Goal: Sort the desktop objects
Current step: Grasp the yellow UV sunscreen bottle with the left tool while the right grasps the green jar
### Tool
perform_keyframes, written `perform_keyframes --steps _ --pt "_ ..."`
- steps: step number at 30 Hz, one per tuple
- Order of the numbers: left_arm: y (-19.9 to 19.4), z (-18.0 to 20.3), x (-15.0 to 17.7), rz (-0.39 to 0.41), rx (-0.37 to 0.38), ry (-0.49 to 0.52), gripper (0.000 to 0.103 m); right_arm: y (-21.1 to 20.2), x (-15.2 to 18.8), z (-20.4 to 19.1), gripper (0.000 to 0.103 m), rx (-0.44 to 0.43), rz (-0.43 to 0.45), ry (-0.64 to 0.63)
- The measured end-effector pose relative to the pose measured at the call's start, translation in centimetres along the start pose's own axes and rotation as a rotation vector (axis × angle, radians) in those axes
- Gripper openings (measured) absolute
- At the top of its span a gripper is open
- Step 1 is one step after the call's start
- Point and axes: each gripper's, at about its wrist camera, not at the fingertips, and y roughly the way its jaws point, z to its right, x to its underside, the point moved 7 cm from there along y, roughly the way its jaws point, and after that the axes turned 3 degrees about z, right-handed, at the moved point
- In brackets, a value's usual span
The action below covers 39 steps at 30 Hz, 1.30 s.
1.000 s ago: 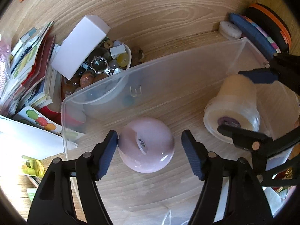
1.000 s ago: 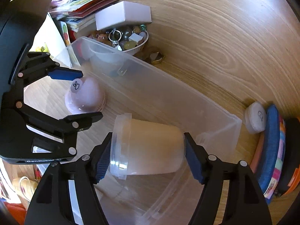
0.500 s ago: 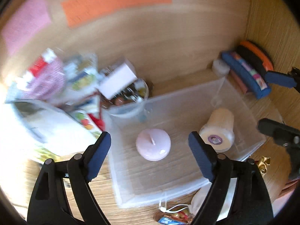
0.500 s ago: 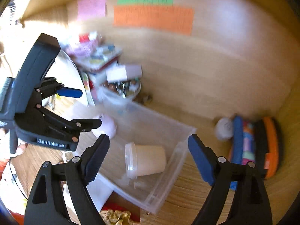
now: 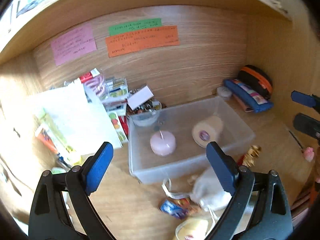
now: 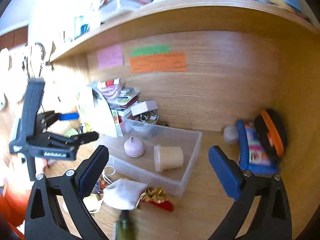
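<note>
Cream jar (image 6: 168, 157) on its side in clear bin (image 6: 191, 161), lid toward 9 o'clock. Pink candle (image 6: 134, 149) upright beside it. Both grippers' jaws opening, empty.

Clear bin (image 5: 238, 140) open from above, bare floor between pink candle (image 5: 163, 143) and tipped jar (image 5: 207, 133); white pouch (image 6: 124, 193) and wrappers (image 5: 176, 208) crowd its front.

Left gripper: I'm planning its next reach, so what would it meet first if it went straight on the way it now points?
Probably the clear plastic bin: the left gripper, jaws opening and empty, aims down at its near wall, with the pink round object inside just beyond. Depth is uncertain.
</note>
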Motion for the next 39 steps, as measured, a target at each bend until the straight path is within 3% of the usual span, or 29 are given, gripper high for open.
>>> perform_keyframes --steps 3,6,13,22,30,36,39 --pt "-1.2 0.3 2.4 -0.013 0.031 -0.013 0.100 -1.6 1.8 0.7 0.103 0.088 0.030 0.009" --pt "-2.0 0.6 4.6 -0.037 0.018 -0.003 0.100 -2.2 4.4 1.4 0.103 0.128 -0.013 0.032" --pt "-3.0 0.4 9.8 -0.086 0.022 -0.035 0.100 -2.1 9.5 2.1 0.103 0.124 -0.116 0.091" --pt "-2.1 0.1 16.5 -0.228 0.061 -0.128 0.100 -1.8 13.0 1.1 0.103 0.110 -0.169 0.082" --pt "-0.7 0.4 18.8 -0.311 0.121 -0.160 0.100 0.2 14.7 -0.4 0.103 0.053 -0.246 0.028" --pt "0.7 1.6 18.2 -0.296 0.073 -0.077 0.100 2.5 15.9 -1.2 0.103 -0.017 -0.314 0.044" --pt "1.1 2.1 17.9 -0.260 0.099 -0.051 0.099 3.2 16.1 -1.7 0.101 -0.010 -0.319 0.020"
